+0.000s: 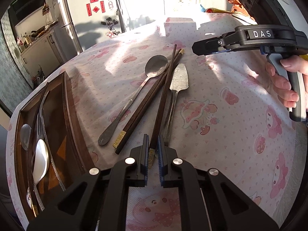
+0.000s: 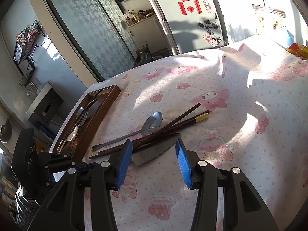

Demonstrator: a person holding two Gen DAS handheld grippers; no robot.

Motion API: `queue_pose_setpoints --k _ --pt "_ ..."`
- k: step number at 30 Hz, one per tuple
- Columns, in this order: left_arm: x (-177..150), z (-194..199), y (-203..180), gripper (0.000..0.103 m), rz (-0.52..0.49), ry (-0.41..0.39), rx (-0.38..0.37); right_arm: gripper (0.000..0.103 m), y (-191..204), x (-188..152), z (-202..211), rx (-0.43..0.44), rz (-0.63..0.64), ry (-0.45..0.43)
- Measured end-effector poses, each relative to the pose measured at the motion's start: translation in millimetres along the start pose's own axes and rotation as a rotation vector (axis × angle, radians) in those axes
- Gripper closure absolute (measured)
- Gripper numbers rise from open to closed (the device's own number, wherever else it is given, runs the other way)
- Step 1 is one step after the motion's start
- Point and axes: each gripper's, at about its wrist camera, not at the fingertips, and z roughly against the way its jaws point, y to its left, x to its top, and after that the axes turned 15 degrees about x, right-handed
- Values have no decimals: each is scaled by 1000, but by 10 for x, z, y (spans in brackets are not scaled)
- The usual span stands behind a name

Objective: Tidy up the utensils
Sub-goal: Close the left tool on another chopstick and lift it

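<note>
Left gripper [image 1: 153, 150] nearly closed on chopstick [image 1: 163, 96] beside spoon [image 1: 146, 82]: light, stiff, slippery; grip gold end; right gripper [image 2: 154, 161] wide open, empty.

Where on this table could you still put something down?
Bare cloth lies right of the serrated server, toward the right gripper, and between tray and spoon. The middle is crowded with crossed chopsticks; the tray's left side is full.

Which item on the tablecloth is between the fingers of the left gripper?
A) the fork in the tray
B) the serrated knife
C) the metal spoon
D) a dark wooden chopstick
D: the left gripper has its jaws close around the near end of one chopstick; spoon and knife lie free.
</note>
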Motion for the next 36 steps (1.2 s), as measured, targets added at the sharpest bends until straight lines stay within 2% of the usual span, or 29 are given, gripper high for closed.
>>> queue_pose_setpoints --k 6,14,23,29,31,32,33,36 --pt "4 -13 17 93 -3 6 -8 56 12 -2 -6 2 1 3" --pt "28 86 7 95 43 -41 -14 53 -41 -13 -57 14 -30 16" --pt "205 324 -246 96 40 -104 -63 52 -363 -46 -224 175 -256 16" --pt "257 377 -458 96 3 -119 -83 52 -295 -61 -262 146 -234 24" --pt "235 391 -476 96 -5 -121 -87 60 -279 -69 -257 119 -218 25" --pt "230 384 -478 96 -6 -117 -89 70 -283 -74 -264 113 -215 28" --pt "226 379 -483 96 -10 -115 -91 75 -292 -78 -282 107 -215 33" --pt "207 368 -476 96 -14 -107 -91 76 -291 -82 -290 107 -209 39"
